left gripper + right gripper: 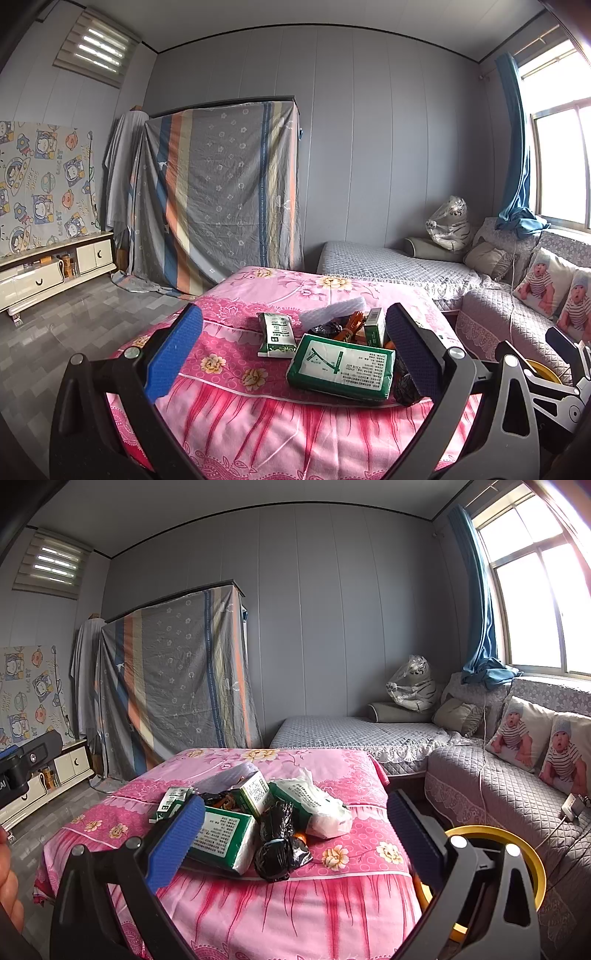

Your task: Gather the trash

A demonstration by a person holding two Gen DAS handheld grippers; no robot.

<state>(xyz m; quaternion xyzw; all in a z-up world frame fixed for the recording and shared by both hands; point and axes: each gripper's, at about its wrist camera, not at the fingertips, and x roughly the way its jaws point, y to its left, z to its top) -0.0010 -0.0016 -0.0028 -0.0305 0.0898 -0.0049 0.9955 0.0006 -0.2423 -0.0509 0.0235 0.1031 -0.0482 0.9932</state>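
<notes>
Nearest the lens in the left wrist view, my left gripper (291,350) stood wide apart, its blue pads (173,352) framing the lower centre of the frame and gripping nothing. Between those pads, at lower centre, I saw the trash pile on the pink floral tabletop (236,417). A large green-and-white pack (341,367) lay foremost, flat on the cloth. A smaller green-and-white pack (275,334) lay just left of it and slightly further back. Behind both, I noted a small green box (375,326) standing upright, orange wrappers (352,323) beside it, and a white foam sheet (332,312) at the rear. A crumpled black bag (404,387) touched the large pack's right end, partly hidden by the right-hand pad.

In the right wrist view, my right gripper (295,834) was likewise spread wide and empty, low in the frame. The same pile sat at centre, with a white bag (325,810) lying on the right side of the heap, touching the black bag. A yellow-rimmed bin (535,864) showed at the lower right of the frame, beside the table's right edge. A grey quilted sofa (480,786) occupied the right of the frame, and a striped sheet (170,686) hung at centre left.
</notes>
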